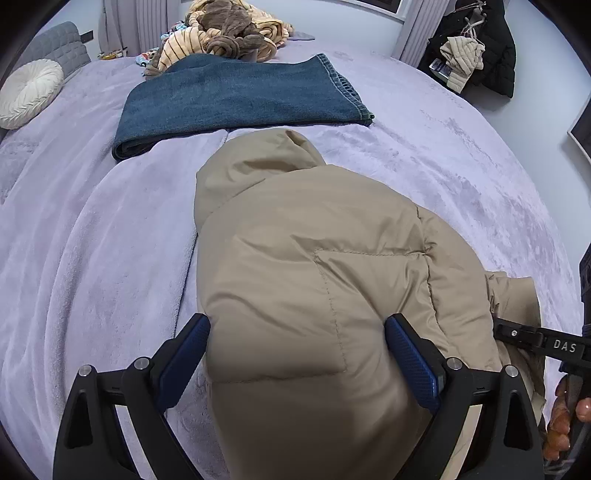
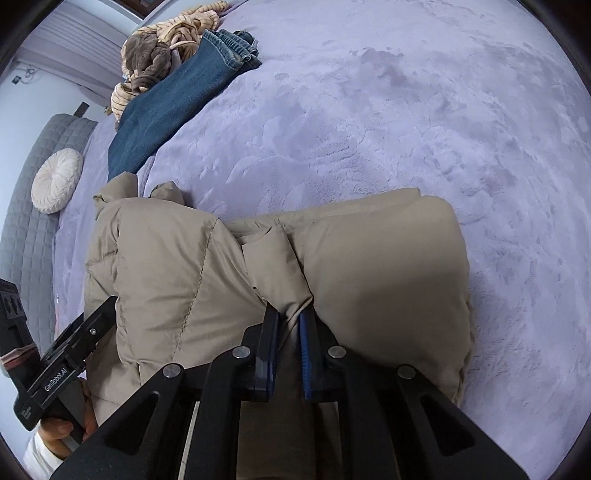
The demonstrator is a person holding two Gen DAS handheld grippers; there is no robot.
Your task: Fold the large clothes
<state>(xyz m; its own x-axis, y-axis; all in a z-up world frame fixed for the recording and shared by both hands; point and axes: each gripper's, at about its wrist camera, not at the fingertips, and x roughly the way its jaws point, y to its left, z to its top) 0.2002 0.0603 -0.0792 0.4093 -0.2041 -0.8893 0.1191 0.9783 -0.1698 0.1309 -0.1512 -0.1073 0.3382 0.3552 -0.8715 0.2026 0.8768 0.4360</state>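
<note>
I see wide bed with lilac plush cover (image 1: 424, 155). Grey quilted headboard (image 1: 62, 44) far left, round white cushion (image 1: 29, 92) leaning near it. Pale walls, grey curtains (image 1: 144, 22) far behind. Dark coats (image 1: 491, 48) hanging far right.

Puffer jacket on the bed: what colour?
Plain beige/tan puffer jacket, quilted stitching, no print. Clearest in the left wrist view.

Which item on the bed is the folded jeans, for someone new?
Start from the big lilac bed. Past the tan puffy coat, toward the far side, lie the jeans. They are the only dark blue denim, flat and folded, unlike the crumpled striped pile behind.
</note>
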